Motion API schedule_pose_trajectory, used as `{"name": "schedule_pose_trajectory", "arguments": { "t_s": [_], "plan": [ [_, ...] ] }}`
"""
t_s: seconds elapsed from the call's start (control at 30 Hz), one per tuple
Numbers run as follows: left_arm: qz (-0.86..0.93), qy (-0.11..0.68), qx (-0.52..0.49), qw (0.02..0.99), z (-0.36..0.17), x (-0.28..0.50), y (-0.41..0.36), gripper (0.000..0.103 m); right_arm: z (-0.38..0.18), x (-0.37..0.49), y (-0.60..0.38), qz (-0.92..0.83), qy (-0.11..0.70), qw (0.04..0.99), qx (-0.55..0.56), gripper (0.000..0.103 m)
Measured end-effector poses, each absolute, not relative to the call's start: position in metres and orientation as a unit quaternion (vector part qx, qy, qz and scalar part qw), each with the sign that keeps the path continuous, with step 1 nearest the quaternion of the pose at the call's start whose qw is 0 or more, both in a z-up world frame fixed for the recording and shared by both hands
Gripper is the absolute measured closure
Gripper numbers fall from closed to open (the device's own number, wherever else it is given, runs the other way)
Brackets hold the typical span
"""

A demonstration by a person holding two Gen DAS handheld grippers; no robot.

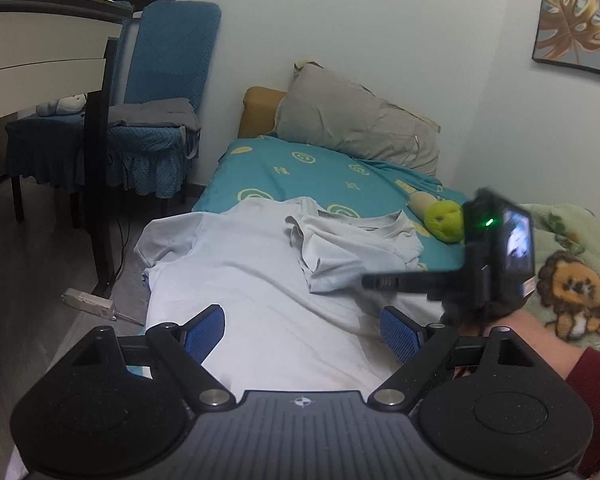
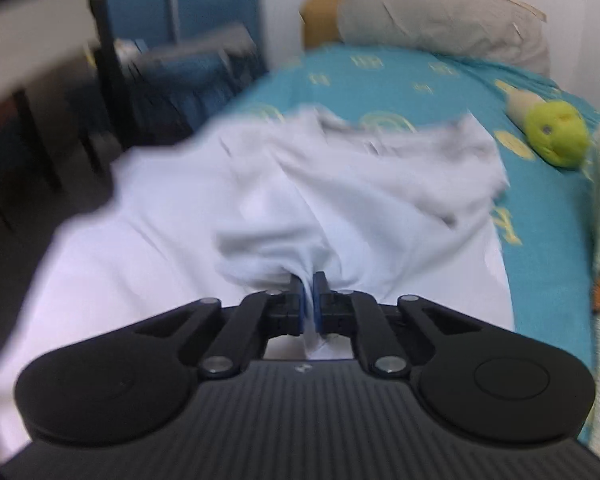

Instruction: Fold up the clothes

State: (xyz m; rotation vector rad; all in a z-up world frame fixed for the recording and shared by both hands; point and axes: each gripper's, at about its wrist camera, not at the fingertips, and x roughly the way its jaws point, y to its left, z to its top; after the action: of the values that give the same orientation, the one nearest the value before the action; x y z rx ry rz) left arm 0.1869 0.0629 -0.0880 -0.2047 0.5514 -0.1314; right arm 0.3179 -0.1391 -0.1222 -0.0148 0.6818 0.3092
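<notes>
A pale blue T-shirt point(image 1: 252, 280) lies spread on the teal bed sheet point(image 1: 300, 172), its right sleeve side folded in over the chest. My left gripper point(image 1: 302, 316) hangs open above the shirt's lower part, with nothing between its blue pads point(image 1: 210, 326). My right gripper point(image 2: 308, 280) is shut on a pinched ridge of the T-shirt point(image 2: 160, 260), and the cloth bunches up toward its jaws. In the left wrist view the right gripper point(image 1: 372, 282) reaches in from the right, held by a hand with a red sleeve point(image 1: 596, 380).
A grey pillow point(image 1: 356, 124) lies at the head of the bed. A green plush toy point(image 1: 444, 220) and a lion-print blanket point(image 1: 572, 280) sit along the right side. Left of the bed stand a blue covered chair point(image 1: 160, 80) and a desk point(image 1: 40, 52). A power strip point(image 1: 88, 302) lies on the floor.
</notes>
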Motion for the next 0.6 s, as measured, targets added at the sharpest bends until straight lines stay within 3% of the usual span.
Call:
{"name": "schedule_pose_trajectory", "arguments": {
  "t_s": [0.17,0.47,0.5,0.57,0.6],
  "plan": [
    [-0.054,0.270,-0.140,0.951,-0.086,0.185,0.079,0.016,-0.093,0.320,-0.140,0.173,0.299,0.936,0.064,0.096],
    [-0.041,0.281,-0.137,0.949,-0.091,0.188,0.083,0.016,-0.127,0.346,-0.134,0.148,0.354,0.919,0.086,0.092],
    [-0.043,0.283,-0.139,0.948,-0.092,0.189,0.083,0.016,-0.123,0.340,-0.137,0.152,0.351,0.920,0.088,0.087],
    [-0.046,0.287,-0.145,0.946,-0.094,0.191,0.083,0.016,-0.115,0.329,-0.143,0.160,0.343,0.921,0.094,0.049],
    [-0.049,0.289,-0.148,0.944,-0.095,0.192,0.083,0.016,-0.110,0.323,-0.146,0.164,0.339,0.921,0.096,0.023]
  ]
}}
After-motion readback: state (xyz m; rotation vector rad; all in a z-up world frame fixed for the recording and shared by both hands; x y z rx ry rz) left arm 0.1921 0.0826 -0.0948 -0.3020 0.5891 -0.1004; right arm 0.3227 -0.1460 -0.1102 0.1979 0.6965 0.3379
